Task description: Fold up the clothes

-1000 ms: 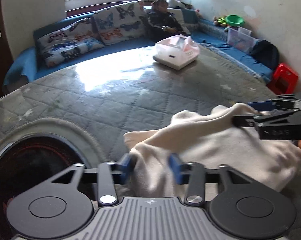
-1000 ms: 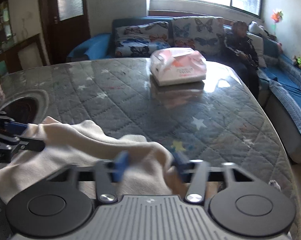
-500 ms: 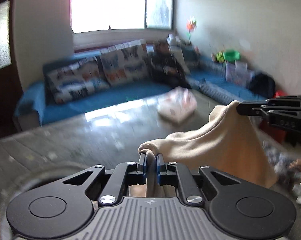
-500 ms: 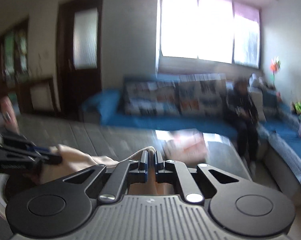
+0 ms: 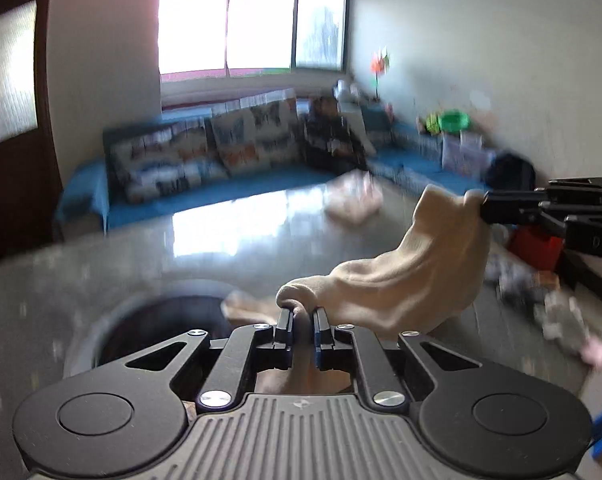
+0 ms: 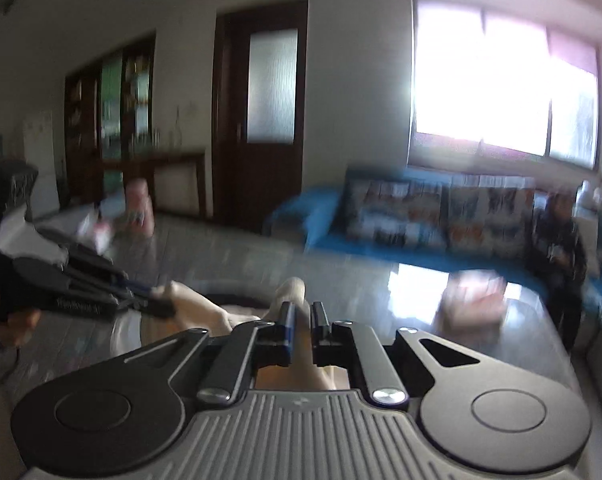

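A cream garment (image 5: 417,276) hangs in the air above the glossy quilted table (image 5: 181,264), stretched between both grippers. My left gripper (image 5: 303,314) is shut on one edge of it. My right gripper (image 5: 483,204) comes in from the right of the left wrist view, shut on another edge, held higher. In the right wrist view my right gripper (image 6: 303,310) pinches a fold of the garment (image 6: 197,310), and the left gripper (image 6: 157,300) holds it at the left. The lower part of the garment is hidden behind the gripper bodies.
A round dark opening (image 5: 157,328) is set in the table under the left gripper. A pink-and-white bag (image 5: 353,198) lies further back on the table. A blue sofa with butterfly cushions (image 5: 205,160) and a seated person (image 5: 333,136) are behind. Loose items (image 5: 541,300) lie at right.
Both grippers closed on the garment while it lay on the table, then lifted it into the air. Both views have tilted upward, and the right gripper now holds its edge higher.
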{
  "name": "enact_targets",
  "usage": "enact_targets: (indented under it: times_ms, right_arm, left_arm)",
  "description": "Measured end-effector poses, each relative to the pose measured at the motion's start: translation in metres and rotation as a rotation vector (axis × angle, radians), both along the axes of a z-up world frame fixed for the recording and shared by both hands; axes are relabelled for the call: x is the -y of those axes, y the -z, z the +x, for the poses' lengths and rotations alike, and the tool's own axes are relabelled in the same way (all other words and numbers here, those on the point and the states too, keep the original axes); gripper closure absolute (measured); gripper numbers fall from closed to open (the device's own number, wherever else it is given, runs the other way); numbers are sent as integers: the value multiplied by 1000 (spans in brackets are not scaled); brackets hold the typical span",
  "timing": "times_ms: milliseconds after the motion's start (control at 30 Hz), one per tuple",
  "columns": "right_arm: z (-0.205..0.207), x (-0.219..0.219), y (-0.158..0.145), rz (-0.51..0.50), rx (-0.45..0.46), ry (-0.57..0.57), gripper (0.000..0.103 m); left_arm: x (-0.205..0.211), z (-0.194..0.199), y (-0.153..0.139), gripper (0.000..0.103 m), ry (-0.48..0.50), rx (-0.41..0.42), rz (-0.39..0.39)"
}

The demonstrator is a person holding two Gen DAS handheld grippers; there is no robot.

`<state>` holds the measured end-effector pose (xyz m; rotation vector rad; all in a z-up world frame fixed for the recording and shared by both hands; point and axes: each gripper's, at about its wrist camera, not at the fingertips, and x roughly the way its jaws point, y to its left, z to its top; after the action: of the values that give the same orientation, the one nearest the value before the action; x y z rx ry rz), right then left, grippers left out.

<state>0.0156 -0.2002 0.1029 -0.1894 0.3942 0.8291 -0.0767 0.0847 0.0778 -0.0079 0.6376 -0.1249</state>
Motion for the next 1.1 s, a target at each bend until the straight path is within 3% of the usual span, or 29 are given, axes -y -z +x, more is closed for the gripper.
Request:
enact_targets:
  times_ms: [67, 100, 167, 267, 300, 367, 533, 700, 933, 1100]
  right_arm:
    - [-12, -6, 14, -34, -54, 27, 81]
    - [-18, -9, 20, -51, -82, 40, 79]
    - [-27, -12, 31, -65, -135, 67, 75]
    - [-39, -15, 39, -48, -192, 105, 55]
    - [-47, -14, 47, -55, -201, 130, 55]
    - [-53, -15, 54, -56, -222, 160, 52]
    - [-69, -16, 78, -47, -298, 238, 44]
    - [-90, -24, 97, -74, -312, 271, 40]
    - [-104, -23, 112, -31, -342, 338, 28]
    - [-115, -27, 120, -45, -343, 338, 27]
  left_arm:
    - [2, -9, 16, 89, 6, -58, -13]
    - [3, -13, 24, 89, 9, -86, -20]
    - [5, -21, 31, 87, -8, -105, -33]
    - [8, -32, 40, 79, -34, -129, -52]
    - [8, -35, 43, 75, -42, -136, -58]
    - [10, -42, 50, 59, -60, -152, -71]
    - [13, -60, 62, 46, -96, -179, -103]
    - [16, -66, 66, 33, -127, -191, -107]
    - [22, -75, 72, 12, -179, -209, -96]
    - [24, -80, 73, 5, -214, -209, -93]
